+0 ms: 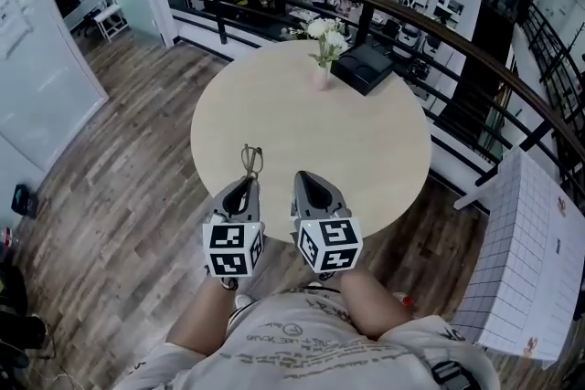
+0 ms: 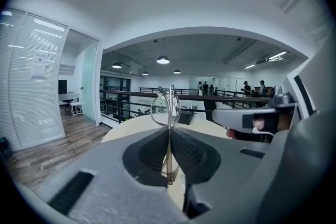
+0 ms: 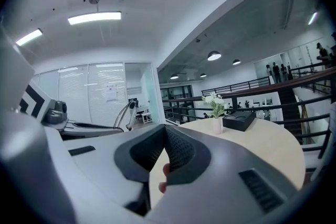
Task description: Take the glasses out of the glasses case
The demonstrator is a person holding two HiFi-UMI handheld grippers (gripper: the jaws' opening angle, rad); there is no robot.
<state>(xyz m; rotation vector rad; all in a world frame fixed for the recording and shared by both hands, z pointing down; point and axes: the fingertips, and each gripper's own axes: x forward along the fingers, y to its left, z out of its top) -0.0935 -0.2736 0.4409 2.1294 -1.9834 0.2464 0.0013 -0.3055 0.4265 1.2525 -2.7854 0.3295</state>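
Thin wire-framed glasses (image 1: 251, 158) stick up from my left gripper (image 1: 249, 182), which is shut on one folded temple; they hang over the near left part of the round beige table (image 1: 274, 119). In the left gripper view the lenses (image 2: 165, 107) stand edge-on just beyond the pads of the left gripper (image 2: 169, 131). The black glasses case (image 1: 363, 67) lies open at the table's far side. My right gripper (image 1: 307, 180) is beside the left one, shut with nothing in it. From the right gripper (image 3: 165, 131) I see the case (image 3: 239, 121) far ahead and the glasses (image 3: 128, 113) to the left.
A small pink vase with white flowers (image 1: 322, 59) stands just left of the case; it also shows as the vase (image 3: 216, 122) in the right gripper view. A dark curved railing (image 1: 430, 23) runs behind the table. A white grid board (image 1: 530, 251) leans at the right. The person's knees are at the table's near edge.
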